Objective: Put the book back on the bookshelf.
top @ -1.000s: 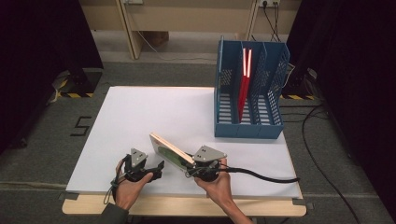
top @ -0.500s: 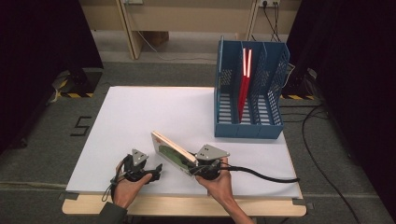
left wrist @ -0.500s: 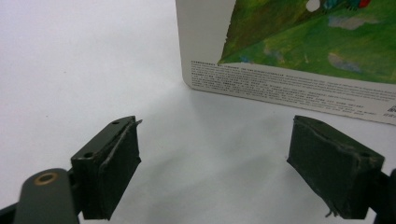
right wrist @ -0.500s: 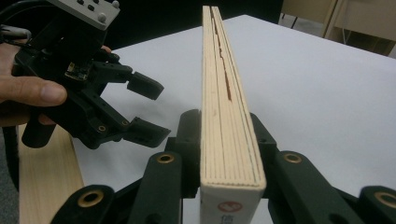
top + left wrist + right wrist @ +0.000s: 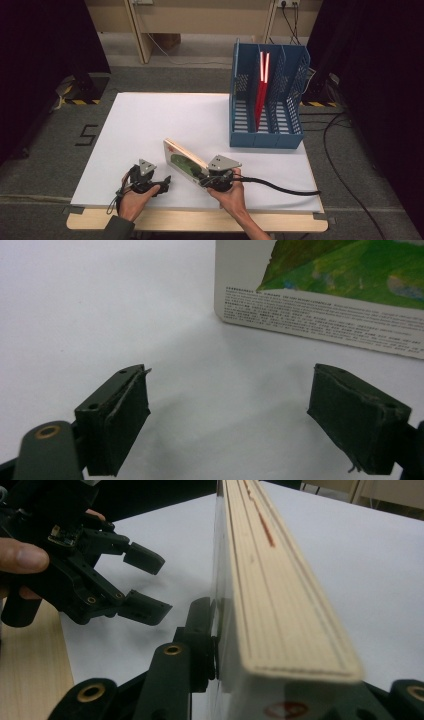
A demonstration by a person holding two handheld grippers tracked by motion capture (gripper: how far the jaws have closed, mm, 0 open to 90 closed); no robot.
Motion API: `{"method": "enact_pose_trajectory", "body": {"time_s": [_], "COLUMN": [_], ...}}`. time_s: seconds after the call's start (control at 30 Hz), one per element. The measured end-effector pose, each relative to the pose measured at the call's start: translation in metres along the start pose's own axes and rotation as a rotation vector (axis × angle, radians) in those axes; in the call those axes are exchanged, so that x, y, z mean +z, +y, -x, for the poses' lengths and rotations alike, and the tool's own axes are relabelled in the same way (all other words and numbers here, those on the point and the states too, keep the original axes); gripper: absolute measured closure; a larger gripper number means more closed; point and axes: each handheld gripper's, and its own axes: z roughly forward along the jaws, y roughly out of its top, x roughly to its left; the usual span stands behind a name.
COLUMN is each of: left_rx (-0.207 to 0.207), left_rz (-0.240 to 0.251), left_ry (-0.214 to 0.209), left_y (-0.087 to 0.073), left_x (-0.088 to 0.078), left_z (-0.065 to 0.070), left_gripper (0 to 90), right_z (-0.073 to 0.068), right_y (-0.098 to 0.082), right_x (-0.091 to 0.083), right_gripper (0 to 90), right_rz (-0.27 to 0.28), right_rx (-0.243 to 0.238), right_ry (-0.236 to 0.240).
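I hold the book (image 5: 181,159) on edge in the right gripper (image 5: 204,181), jaws clamping it, left gripper (image 5: 163,183) wide and empty; next, I judge, carry it toward the file rack (image 5: 267,132) at 1 o'clock.

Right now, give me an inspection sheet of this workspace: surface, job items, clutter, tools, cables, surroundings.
Surface: white table top on a wooden table, bare apart from the items below.
Job's things: book raised on edge near the front; blue file rack at the back right, with a red folder upright in its middle slot.
Clutter: nothing seen.
Tools: right tool shut on the book, its jaws having just eased open a little; left tool open, nothing between its jaws, beside the book, not touching it.
Cables: black cable trails from the right tool off the table's right edge; more cables on the floor at right.
Surroundings: grey carpet, dark curtains either side, wooden furniture behind.
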Motion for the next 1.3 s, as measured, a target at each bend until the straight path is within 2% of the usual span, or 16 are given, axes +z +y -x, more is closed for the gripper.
{"method": "enact_pose_trajectory", "body": {"time_s": [0.2,0.5,0.67,0.8,1.03,1.17,1.3], "left_rx": [0.005,-0.005,-0.004,-0.007,-0.008,-0.01,-0.015], "left_rz": [-0.022,-0.027,-0.029,-0.029,-0.028,-0.021,-0.014], "left_ry": [0.0,0.001,-0.001,-0.002,-0.003,-0.004,-0.001], "left_y": [-0.001,-0.001,-0.001,-0.001,-0.001,-0.001,0.0], "left_x": [0.001,0.002,0.002,0.002,0.002,0.001,0.001], "left_z": [-0.003,-0.006,-0.006,-0.006,-0.006,-0.007,-0.008], "left_gripper": [15.1,15.1,15.1,15.1,15.1,15.1,15.1], "right_z": [0.001,0.003,0.007,0.012,0.019,0.021,0.025], "right_y": [-0.001,0.004,0.009,0.011,0.015,0.019,0.021], "right_x": [0.002,-0.003,-0.011,-0.018,-0.031,-0.042,-0.057], "right_gripper": [74.4,75.5,75.5,75.5,75.5,75.5,75.5], "right_rz": [0.014,0.046,0.058,0.078,0.112,0.128,0.149], "right_rx": [0.0,-0.003,-0.003,0.027,0.042,0.036,0.052], "right_ry": [0.006,0.01,0.003,0.003,-0.01,-0.017,-0.021]}}
